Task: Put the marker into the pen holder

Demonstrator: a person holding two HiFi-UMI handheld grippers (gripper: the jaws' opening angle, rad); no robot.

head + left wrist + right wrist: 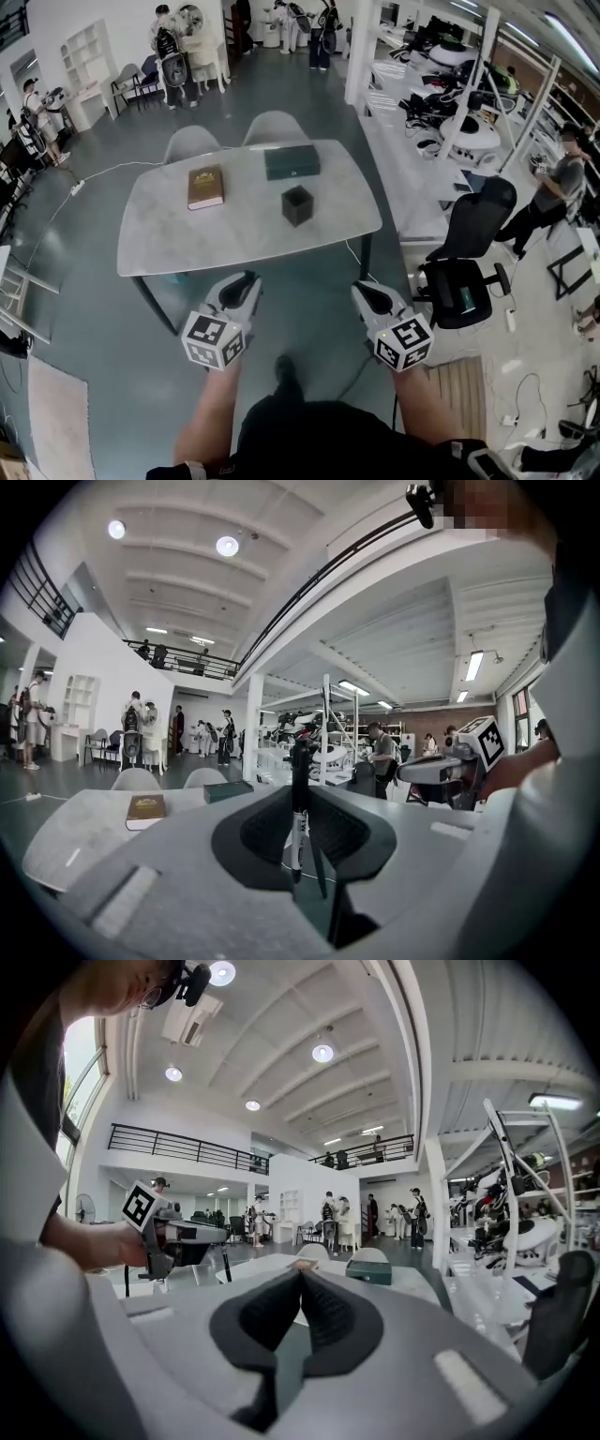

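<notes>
The marker (299, 803) is standing straight up between the jaws of the left gripper (246, 282). The jaws are squeezing it from both sides. The marker has a dark top and a white body with some print on it. It is not in the pen holder (297, 205).

The pen holder is a small black cube. It is sitting on the grey table (234, 246), near the middle, well away from both grippers. The left gripper is hanging in the air in front of the table's near edge, not over the table.

The right gripper (367, 292) is hanging beside the left one, a little apart. Its jaws are pressing together and nothing is between them.

A brown book (205, 187) is lying on the table to the left of the pen holder. A dark green box (292, 161) is lying behind the pen holder, near the far edge. 2 grey chairs (191, 143) are standing at the far side of the table. A black office chair (472, 255) is standing to the right of the table.
</notes>
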